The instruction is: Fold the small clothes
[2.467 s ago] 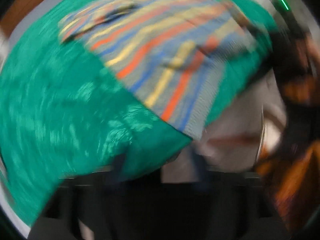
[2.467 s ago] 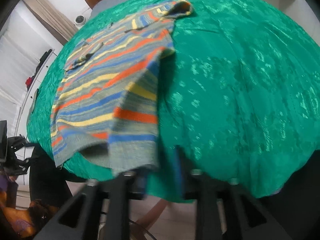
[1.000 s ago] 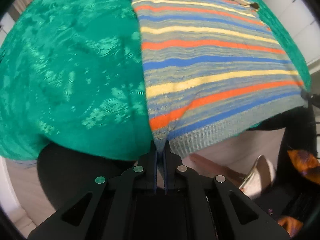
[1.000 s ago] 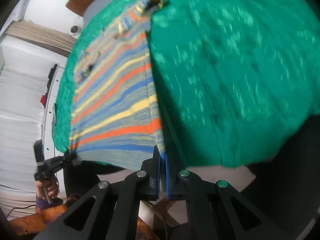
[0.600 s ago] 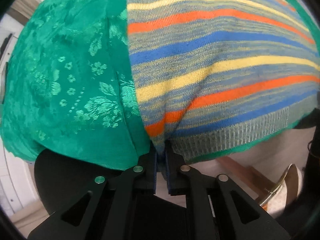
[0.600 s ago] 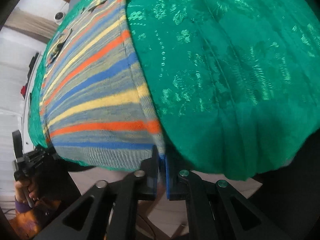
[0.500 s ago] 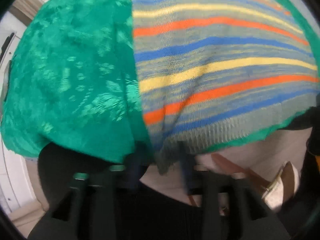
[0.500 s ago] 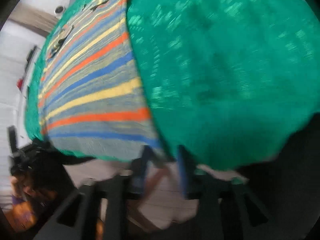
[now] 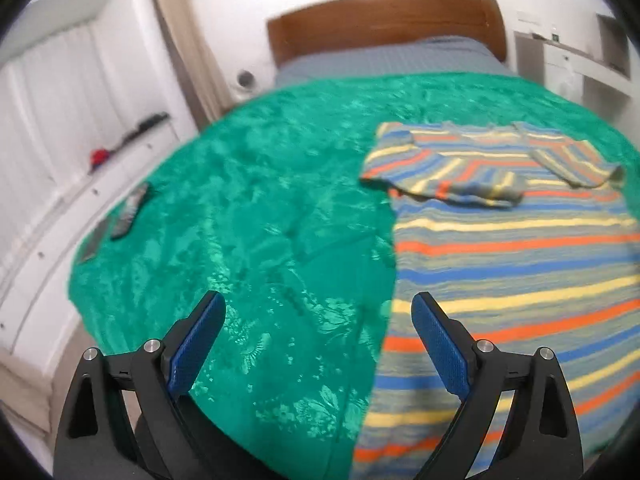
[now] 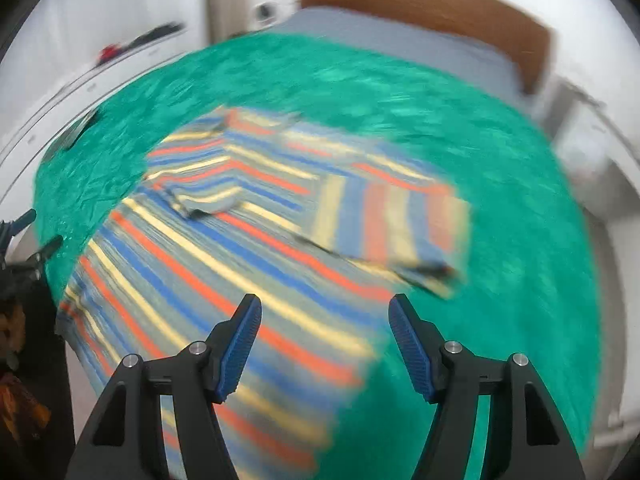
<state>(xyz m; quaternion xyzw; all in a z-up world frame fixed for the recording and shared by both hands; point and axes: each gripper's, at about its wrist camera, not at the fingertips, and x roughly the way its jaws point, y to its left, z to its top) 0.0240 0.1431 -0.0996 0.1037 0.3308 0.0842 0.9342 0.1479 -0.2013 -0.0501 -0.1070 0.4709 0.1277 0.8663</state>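
- Left wrist view: the striped sweater [image 9: 508,248] lies flat on the green bedspread [image 9: 256,216], its hem at the near edge of the bed, both sleeves folded in across the chest.
- Left gripper [image 9: 318,344] hangs above the sweater's left side edge, jaws spread wide, holding nothing.
- Right wrist view, blurred: the right gripper [image 10: 325,344] is likewise released and bare above the sweater [image 10: 248,264].
- Two remote controls [image 9: 130,210] lie near the bedspread's left edge.
- A wooden headboard [image 9: 384,20] stands at the far end.
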